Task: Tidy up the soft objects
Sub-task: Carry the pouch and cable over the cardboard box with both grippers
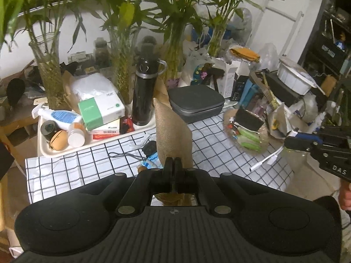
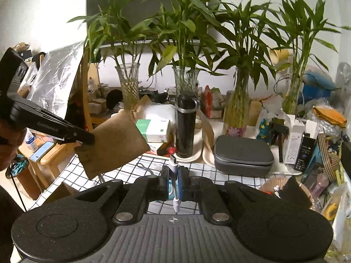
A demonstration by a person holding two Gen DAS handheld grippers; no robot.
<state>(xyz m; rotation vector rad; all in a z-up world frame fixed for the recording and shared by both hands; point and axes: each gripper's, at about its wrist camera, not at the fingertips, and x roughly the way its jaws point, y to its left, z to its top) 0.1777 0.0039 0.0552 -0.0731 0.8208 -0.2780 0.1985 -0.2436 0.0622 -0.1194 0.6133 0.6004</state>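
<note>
In the left wrist view my left gripper (image 1: 174, 164) is shut on the lower edge of a tan burlap pouch (image 1: 172, 129), which stands up above the checked tablecloth (image 1: 219, 135). The right wrist view shows the same pouch (image 2: 116, 142) hanging from the left gripper (image 2: 88, 141) at the left, off the table. My right gripper (image 2: 174, 182) is shut on a short white adapter cable (image 2: 174, 166) with a metal plug pointing up. From the left wrist view, that right gripper (image 1: 290, 141) is at the far right, with the white cable (image 1: 266, 160) dangling under it.
A grey zip case (image 2: 243, 155), a black bottle (image 2: 185, 127) and a cream tray (image 1: 43, 151) with a tissue box and small bottles sit behind the checked cloth. Glass vases of bamboo (image 2: 238, 107) line the back. A basket of small items (image 1: 248, 131) stands at the right.
</note>
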